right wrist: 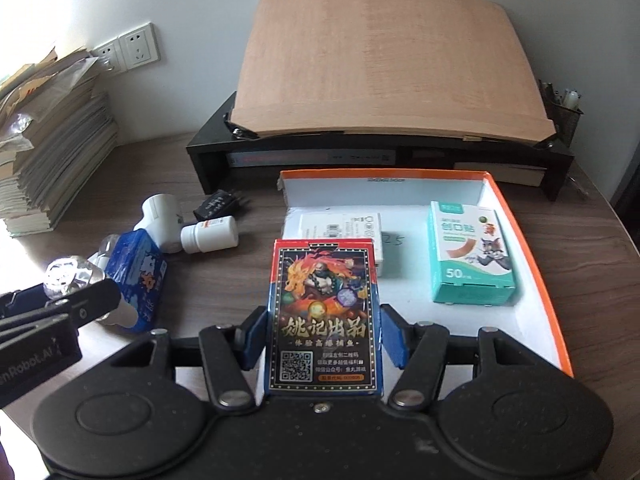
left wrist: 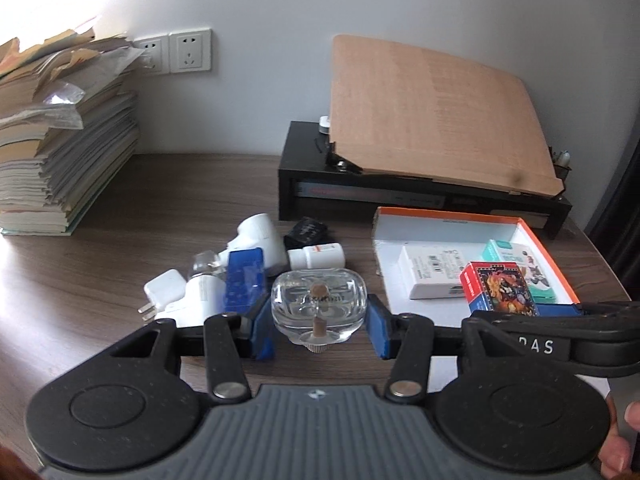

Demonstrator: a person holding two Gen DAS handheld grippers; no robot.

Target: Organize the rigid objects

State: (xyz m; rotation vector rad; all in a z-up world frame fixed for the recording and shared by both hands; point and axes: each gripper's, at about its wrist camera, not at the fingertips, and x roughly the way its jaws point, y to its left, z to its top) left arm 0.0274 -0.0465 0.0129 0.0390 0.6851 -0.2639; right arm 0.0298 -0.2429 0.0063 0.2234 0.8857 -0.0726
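My left gripper (left wrist: pixel 319 326) stands open around a clear glass bottle (left wrist: pixel 319 307), with a gap on each side. Behind it lie a blue pack (left wrist: pixel 245 280), a white charger (left wrist: pixel 163 292), a white plug (left wrist: pixel 260 236), a white pill bottle (left wrist: pixel 318 256) and a black adapter (left wrist: pixel 306 230). My right gripper (right wrist: pixel 322 336) is shut on a card box (right wrist: pixel 323 312), red and blue with a dragon picture, held over the front left of the orange-edged white box (right wrist: pixel 532 280). Inside that box lie a white carton (right wrist: pixel 344 230) and a teal plaster box (right wrist: pixel 470 254).
A black monitor stand (right wrist: pixel 208 152) with a tilted wooden board (right wrist: pixel 384 68) stands at the back of the wooden desk. A tall stack of books and papers (left wrist: pixel 60 140) stands at the left by the wall sockets (left wrist: pixel 190 50). A pen holder (right wrist: pixel 562 114) stands at the back right.
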